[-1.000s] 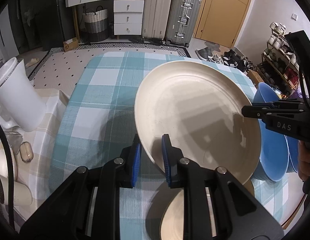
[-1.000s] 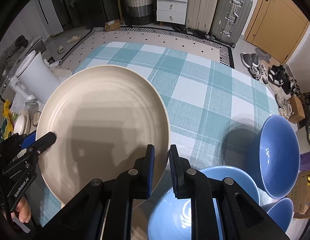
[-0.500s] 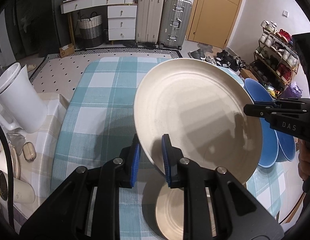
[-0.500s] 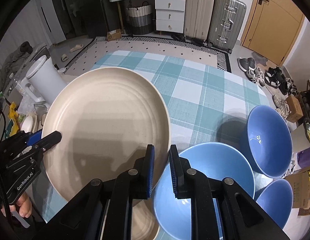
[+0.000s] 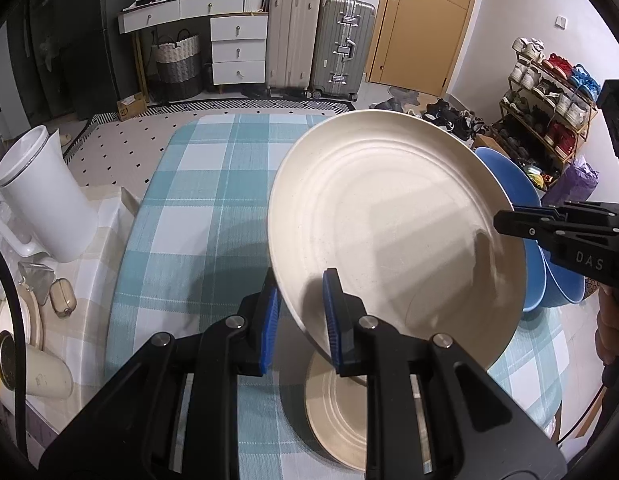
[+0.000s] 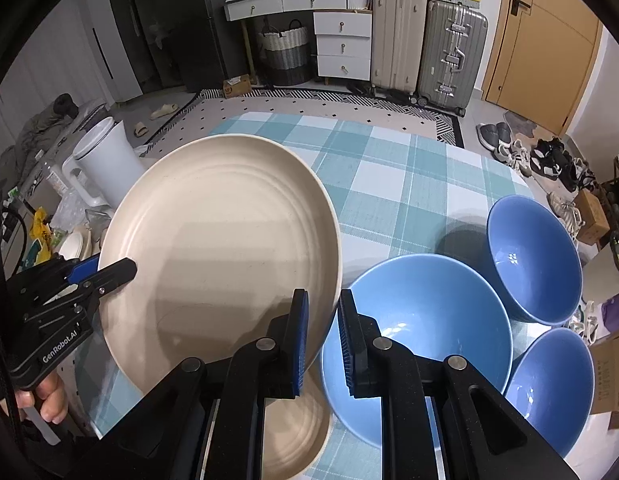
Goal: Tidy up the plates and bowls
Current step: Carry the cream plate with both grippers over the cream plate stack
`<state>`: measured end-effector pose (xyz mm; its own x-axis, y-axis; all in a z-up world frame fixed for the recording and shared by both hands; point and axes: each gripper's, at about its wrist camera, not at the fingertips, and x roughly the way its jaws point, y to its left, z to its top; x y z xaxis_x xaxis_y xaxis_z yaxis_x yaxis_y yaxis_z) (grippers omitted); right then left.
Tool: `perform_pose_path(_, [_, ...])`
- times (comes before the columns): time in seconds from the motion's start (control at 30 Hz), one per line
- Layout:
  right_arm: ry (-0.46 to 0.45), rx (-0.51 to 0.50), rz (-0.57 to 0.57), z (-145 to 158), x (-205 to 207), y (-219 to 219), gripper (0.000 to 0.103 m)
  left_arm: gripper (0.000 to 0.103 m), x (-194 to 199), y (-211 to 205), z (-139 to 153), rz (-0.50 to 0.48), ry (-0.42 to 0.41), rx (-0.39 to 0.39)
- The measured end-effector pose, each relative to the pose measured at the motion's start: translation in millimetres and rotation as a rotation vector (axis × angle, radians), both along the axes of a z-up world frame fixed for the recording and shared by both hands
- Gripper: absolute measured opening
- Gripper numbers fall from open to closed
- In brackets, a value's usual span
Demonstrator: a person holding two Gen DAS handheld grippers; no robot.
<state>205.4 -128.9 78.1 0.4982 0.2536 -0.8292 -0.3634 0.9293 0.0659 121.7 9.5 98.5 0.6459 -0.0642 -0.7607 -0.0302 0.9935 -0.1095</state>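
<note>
A large cream plate (image 5: 397, 224) hangs in the air above the checked table, held by both grippers on opposite rims. My left gripper (image 5: 299, 312) is shut on its near-left rim; it also shows in the right wrist view (image 6: 105, 270). My right gripper (image 6: 323, 332) is shut on the plate's (image 6: 221, 240) right rim; it shows in the left wrist view (image 5: 505, 220). A smaller cream plate (image 5: 337, 420) lies on the table under the held one. Three blue bowls stand to the right: a large one (image 6: 421, 332), a far one (image 6: 537, 256), a near one (image 6: 553, 380).
The table has a teal checked cloth (image 5: 197, 216). A white jug (image 5: 41, 200) and small clutter stand on a side surface to the left. Suitcases (image 5: 321, 40), drawers and a shoe rack (image 5: 549, 96) are beyond the table.
Both grippers have lifted the large plate higher above the table. The small plate under it and the blue bowls show more fully.
</note>
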Motion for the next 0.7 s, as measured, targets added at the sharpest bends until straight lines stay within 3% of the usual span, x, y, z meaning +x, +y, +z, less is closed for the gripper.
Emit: perform_pose_path(0.7, [-0.013,0.072,-0.017,-10,-42,-11,0.016,0.017,-37,-7,-9,-0.039,-0.001,0.010])
